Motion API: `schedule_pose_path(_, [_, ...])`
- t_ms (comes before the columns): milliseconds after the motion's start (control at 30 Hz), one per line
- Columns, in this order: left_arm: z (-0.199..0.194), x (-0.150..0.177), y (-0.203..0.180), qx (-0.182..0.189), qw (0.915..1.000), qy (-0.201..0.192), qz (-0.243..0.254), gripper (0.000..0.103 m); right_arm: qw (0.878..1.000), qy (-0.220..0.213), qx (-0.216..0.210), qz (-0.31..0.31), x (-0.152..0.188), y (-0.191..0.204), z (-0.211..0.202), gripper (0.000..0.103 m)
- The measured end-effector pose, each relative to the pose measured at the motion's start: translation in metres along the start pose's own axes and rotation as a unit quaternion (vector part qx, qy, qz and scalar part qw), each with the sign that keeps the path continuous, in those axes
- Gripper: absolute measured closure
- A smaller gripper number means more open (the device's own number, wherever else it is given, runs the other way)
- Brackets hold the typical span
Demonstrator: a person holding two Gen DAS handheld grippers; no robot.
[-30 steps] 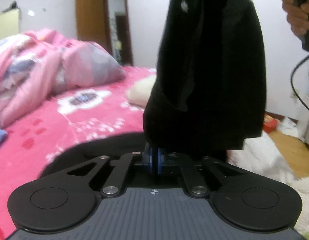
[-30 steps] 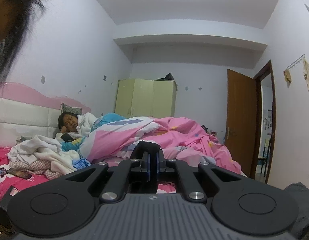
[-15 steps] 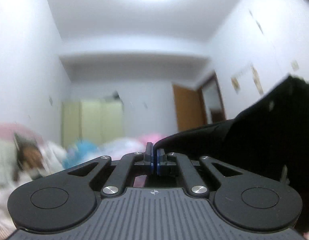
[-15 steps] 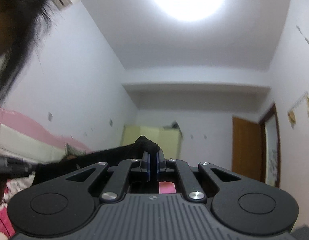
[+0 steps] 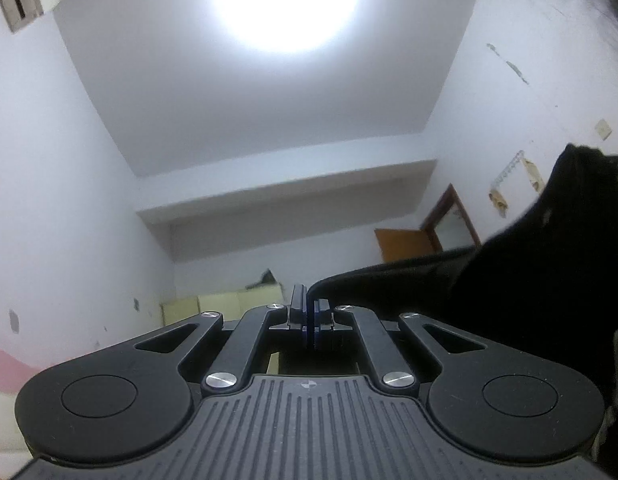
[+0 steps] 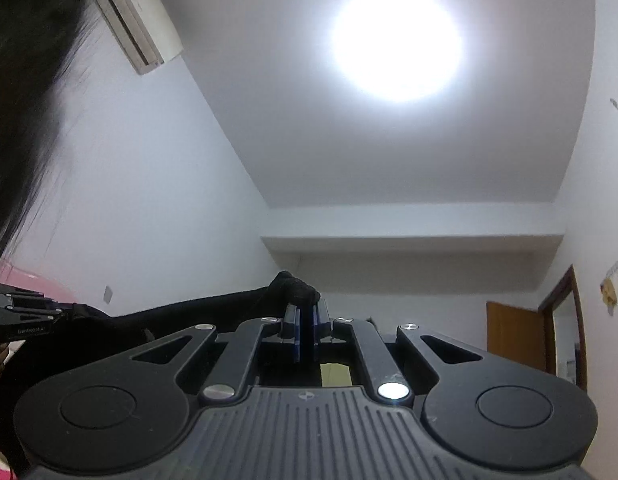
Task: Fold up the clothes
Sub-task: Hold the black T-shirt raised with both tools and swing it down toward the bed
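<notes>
Two claws are pinched tight on one black cloth. Right at the tips of the left claw [image 5: 310, 322], a thin edge of the black cloth [image 5: 549, 280] is squeezed between the pads. From there the cloth runs off to that claw's right side in a big dark drape. The right claw [image 6: 305, 330] nips a small bunched corner of the same cloth, which stretches away to its left. Both claws point up. Far past them are the white wall, a brown door [image 6: 513, 334] and the bright ceiling lamp [image 6: 395, 42]. The cloth looks soft, light and floppy, so it will sag. Corners and edges look like the best places to hold.
</notes>
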State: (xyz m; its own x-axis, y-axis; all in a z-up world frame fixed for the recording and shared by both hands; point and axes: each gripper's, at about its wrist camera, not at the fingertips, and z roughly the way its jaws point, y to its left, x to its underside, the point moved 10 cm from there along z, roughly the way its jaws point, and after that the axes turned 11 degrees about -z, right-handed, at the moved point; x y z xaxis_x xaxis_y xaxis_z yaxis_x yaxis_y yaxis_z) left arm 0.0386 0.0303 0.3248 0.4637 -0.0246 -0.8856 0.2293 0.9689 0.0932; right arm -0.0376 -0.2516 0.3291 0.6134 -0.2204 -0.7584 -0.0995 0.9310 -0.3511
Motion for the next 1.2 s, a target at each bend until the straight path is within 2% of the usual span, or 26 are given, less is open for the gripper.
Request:
schedule_pose_path(167, [0.033, -0.040, 0.003, 0.002, 0.9991, -0.039, 0.019, 0.101, 0.999, -0.033, -0.004, 0.000, -0.022, -0.023, 0.039, 0.097])
schedule_pose_path(267, [0.050, -0.041, 0.003, 0.001, 0.9986, -0.042, 0.030, 0.101, 1.000, -0.027, -0.006, 0.003, -0.011, -0.031, 0.063, 0.097])
schedule_pose_path(367, [0.070, -0.022, 0.004, -0.001, 0.9994, -0.020, 0.030, 0.101, 1.000, 0.006, -0.010, 0.012, 0.025, -0.031, 0.089, 0.097])
schedule_pose_path(433, [0.084, 0.006, 0.007, -0.006, 0.9996, 0.009, 0.025, 0.101, 0.999, 0.035, -0.015, 0.020, 0.057, -0.029, 0.106, 0.097])
schedule_pose_path(567, [0.122, 0.090, 0.014, -0.022, 0.9946, 0.101, 0.009, 0.101, 0.993, 0.112, -0.024, 0.034, 0.143, -0.021, 0.143, 0.097])
schedule_pose_path(767, [0.187, 0.246, 0.011, -0.045, 0.9713, 0.230, 0.040, 0.101, 0.972, 0.232, -0.018, 0.041, 0.295, -0.010, 0.198, 0.097])
schedule_pose_path(867, [0.214, 0.324, 0.009, -0.051, 0.9519, 0.298, 0.049, 0.101, 0.954, 0.297, -0.017, 0.042, 0.380, -0.001, 0.221, 0.097])
schedule_pose_path(967, [0.222, 0.404, 0.021, -0.059, 0.9235, 0.375, 0.052, 0.101, 0.926, 0.374, -0.028, 0.049, 0.470, 0.024, 0.231, 0.097])
schedule_pose_path(1067, [0.224, 0.492, 0.024, -0.071, 0.8850, 0.456, 0.058, 0.101, 0.890, 0.451, -0.045, 0.053, 0.561, 0.063, 0.218, 0.097])
schedule_pose_path(1133, [0.218, 0.546, 0.034, -0.073, 0.8549, 0.511, 0.049, 0.100, 0.861, 0.502, -0.056, 0.058, 0.621, 0.085, 0.203, 0.097])
schedule_pose_path(1200, [0.209, 0.587, 0.037, -0.078, 0.8232, 0.561, 0.037, 0.096, 0.827, 0.553, -0.069, 0.072, 0.667, 0.100, 0.188, 0.096])
